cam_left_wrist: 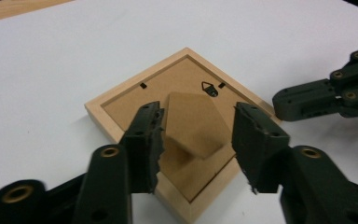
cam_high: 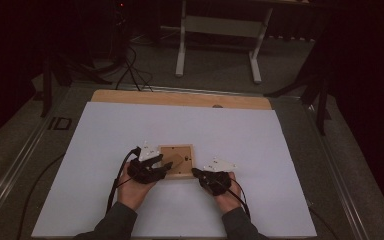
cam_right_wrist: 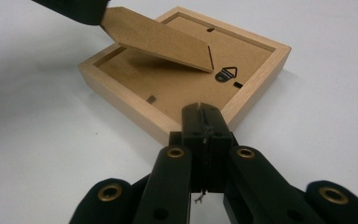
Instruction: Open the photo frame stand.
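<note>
A light wooden picture frame [cam_high: 177, 161] [cam_left_wrist: 121, 95] [cam_right_wrist: 256, 63] lies face down on the white sheet [cam_high: 130, 130]. Its brown stand flap [cam_left_wrist: 196, 121] [cam_right_wrist: 158, 37] is tilted up off the backing board. My left gripper [cam_high: 167, 166] [cam_left_wrist: 198, 108] has its jaws on either side of the flap and holds its free end up. The left gripper [cam_right_wrist: 74, 9] covers the flap's tip in the right gripper view. My right gripper [cam_high: 196, 172] [cam_right_wrist: 200, 111] is shut with nothing in it, its tip against the frame's rim. A metal hanger hook [cam_left_wrist: 209, 87] [cam_right_wrist: 226, 73] sits on the backing.
The white sheet covers a wooden tabletop [cam_high: 180, 99] whose far strip shows bare. Beyond it stand a white-legged bench [cam_high: 217, 25] and dark stands with cables [cam_high: 130, 70] on the grey floor.
</note>
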Action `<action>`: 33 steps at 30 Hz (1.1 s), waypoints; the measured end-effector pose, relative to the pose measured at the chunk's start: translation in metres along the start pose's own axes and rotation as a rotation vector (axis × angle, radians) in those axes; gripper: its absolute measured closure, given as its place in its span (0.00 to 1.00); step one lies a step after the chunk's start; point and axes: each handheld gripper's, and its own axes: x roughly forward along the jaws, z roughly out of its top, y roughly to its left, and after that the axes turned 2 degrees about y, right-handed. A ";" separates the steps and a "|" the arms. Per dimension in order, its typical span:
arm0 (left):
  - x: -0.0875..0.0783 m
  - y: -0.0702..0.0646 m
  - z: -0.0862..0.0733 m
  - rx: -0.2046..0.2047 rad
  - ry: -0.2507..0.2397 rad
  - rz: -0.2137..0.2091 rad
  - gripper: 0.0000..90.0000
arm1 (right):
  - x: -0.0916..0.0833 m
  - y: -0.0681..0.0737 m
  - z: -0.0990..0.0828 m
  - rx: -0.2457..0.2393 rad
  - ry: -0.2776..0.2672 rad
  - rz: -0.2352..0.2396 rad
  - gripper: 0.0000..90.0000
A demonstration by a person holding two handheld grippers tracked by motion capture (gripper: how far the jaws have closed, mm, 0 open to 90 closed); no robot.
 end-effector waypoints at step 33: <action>0.004 -0.001 -0.004 -0.035 0.056 -0.019 0.92 | 0.000 0.000 0.000 -0.001 -0.002 -0.001 0.99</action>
